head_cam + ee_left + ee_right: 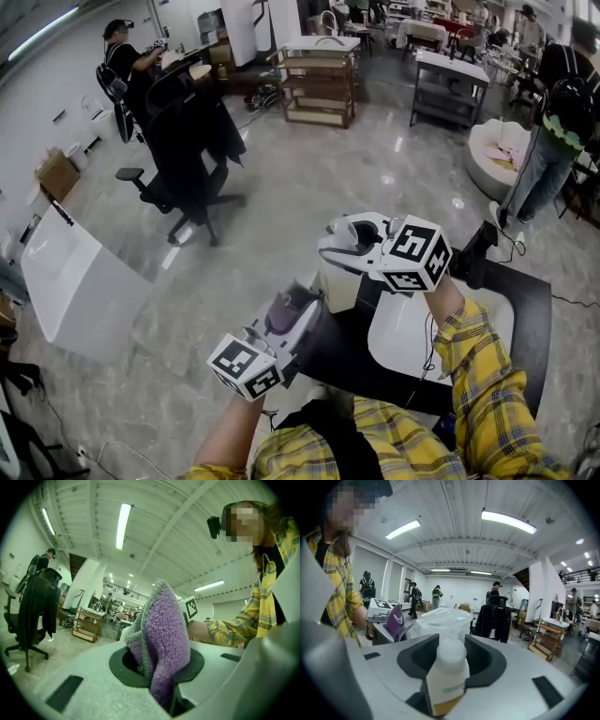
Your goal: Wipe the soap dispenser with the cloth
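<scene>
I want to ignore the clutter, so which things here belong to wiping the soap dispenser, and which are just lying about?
Job: soap dispenser, in the right hand-held gripper; purple cloth, in the left hand-held gripper.
Lying about: office chair with a dark jacket; wooden shelf cart; white board; cardboard box.

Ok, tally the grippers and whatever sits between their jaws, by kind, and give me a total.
grippers: 2 (left gripper, right gripper)
purple cloth: 1
soap dispenser: 1
Total: 4
</scene>
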Demonstrator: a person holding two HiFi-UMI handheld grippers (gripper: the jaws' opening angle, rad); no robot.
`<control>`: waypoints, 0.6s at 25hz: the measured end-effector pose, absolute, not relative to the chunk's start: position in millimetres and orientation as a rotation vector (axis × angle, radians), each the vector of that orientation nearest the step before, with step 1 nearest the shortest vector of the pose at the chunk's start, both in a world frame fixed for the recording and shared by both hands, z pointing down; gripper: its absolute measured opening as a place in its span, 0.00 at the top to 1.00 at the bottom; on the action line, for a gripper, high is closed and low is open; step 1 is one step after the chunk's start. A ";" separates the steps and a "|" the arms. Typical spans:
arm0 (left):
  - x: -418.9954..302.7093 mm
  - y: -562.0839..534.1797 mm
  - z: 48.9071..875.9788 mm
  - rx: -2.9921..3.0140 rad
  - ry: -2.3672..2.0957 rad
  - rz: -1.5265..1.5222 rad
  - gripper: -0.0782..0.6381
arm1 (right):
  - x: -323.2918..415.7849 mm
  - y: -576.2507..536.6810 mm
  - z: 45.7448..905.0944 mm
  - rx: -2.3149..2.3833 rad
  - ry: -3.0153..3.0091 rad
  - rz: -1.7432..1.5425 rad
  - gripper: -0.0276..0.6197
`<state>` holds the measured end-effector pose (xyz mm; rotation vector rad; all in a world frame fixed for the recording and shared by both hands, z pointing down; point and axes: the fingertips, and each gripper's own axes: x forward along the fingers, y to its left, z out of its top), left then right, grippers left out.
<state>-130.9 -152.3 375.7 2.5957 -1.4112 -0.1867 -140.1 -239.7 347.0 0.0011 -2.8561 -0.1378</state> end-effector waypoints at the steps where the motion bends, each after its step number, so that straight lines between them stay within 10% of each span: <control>1: -130.8 -152.4 376.3 2.593 -1.413 -0.189 0.81 | -139.9 -241.5 347.0 0.054 -2.856 -0.132 0.71; 15: -127.5 -147.2 379.1 2.585 -1.410 -0.206 0.81 | -128.6 -268.0 346.5 0.826 -2.773 0.024 0.71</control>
